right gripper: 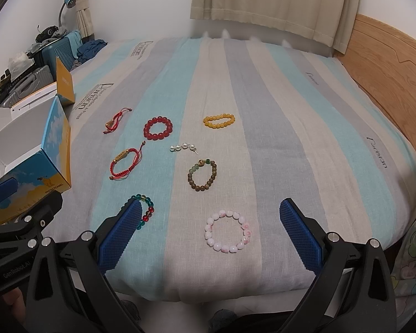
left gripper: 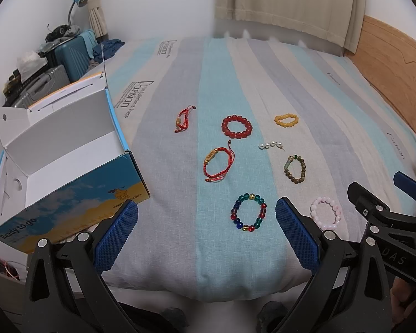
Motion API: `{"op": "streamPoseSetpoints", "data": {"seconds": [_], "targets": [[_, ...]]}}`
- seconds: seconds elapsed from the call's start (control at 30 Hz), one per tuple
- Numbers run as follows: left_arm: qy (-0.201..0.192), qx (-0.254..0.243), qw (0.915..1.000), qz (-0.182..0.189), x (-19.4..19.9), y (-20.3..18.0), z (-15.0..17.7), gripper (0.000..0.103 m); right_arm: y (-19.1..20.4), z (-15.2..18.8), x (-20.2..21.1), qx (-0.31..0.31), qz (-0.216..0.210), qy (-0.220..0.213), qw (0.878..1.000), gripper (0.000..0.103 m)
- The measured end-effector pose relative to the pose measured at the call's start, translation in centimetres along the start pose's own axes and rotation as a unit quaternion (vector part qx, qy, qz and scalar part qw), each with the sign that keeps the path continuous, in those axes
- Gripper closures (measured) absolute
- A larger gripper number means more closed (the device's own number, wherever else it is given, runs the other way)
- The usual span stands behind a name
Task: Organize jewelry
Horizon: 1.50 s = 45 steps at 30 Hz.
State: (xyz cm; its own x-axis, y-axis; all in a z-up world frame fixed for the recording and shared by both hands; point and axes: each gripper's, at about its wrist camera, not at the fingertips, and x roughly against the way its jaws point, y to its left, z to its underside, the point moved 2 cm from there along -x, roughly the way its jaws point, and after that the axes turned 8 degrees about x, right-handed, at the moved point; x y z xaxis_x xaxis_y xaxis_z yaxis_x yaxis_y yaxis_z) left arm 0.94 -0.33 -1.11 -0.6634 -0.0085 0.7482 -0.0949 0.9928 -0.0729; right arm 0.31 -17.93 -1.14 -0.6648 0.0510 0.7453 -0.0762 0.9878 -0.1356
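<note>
Several bracelets lie on a striped bed (left gripper: 208,263). In the left wrist view: a multicolour glass bead bracelet (left gripper: 248,212), pink bead bracelet (left gripper: 326,213), red cord bracelet (left gripper: 217,164), red bead bracelet (left gripper: 237,126), yellow bead bracelet (left gripper: 286,120), brown-green bracelet (left gripper: 294,168), pearl piece (left gripper: 270,145) and small red cord (left gripper: 182,118). My left gripper (left gripper: 206,234) is open and empty, just short of the multicolour bracelet. My right gripper (right gripper: 209,236) is open and empty, its fingers on either side of the pink bracelet (right gripper: 228,231).
An open blue-and-yellow cardboard box (left gripper: 69,166) stands at the bed's left edge; it also shows in the right wrist view (right gripper: 41,155). Suitcases and clutter (left gripper: 61,55) are beyond it. A wooden headboard (left gripper: 396,69) runs along the right. Curtains hang behind.
</note>
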Motion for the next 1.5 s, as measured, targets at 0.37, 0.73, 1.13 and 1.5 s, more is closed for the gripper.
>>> {"op": "streamPoseSetpoints", "data": {"seconds": [0.37, 0.73, 1.13, 1.5], "targets": [[-0.015, -0.003, 0.9999, -0.008, 0.6, 0.1, -0.2, 0.006, 0.1, 0.0, 0.1, 0.002, -0.004, -0.006, 1.000, 0.007], [0.012, 0.005, 0.9998, 0.013, -1.8, 0.2, 0.1, 0.006, -1.0, 0.2, -0.8, 0.002, 0.003, 0.003, 1.000, 0.007], [0.015, -0.025, 0.9995, 0.015, -8.1, -0.7, 0.8, 0.006, -4.9, 1.9, -4.6, -0.012, 0.016, 0.039, 0.999, 0.011], [0.063, -0.024, 0.9976, 0.018, -13.8, -1.2, 2.4, 0.012, -5.9, 4.2, -10.0, -0.004, 0.009, 0.101, 0.995, 0.026]]}}
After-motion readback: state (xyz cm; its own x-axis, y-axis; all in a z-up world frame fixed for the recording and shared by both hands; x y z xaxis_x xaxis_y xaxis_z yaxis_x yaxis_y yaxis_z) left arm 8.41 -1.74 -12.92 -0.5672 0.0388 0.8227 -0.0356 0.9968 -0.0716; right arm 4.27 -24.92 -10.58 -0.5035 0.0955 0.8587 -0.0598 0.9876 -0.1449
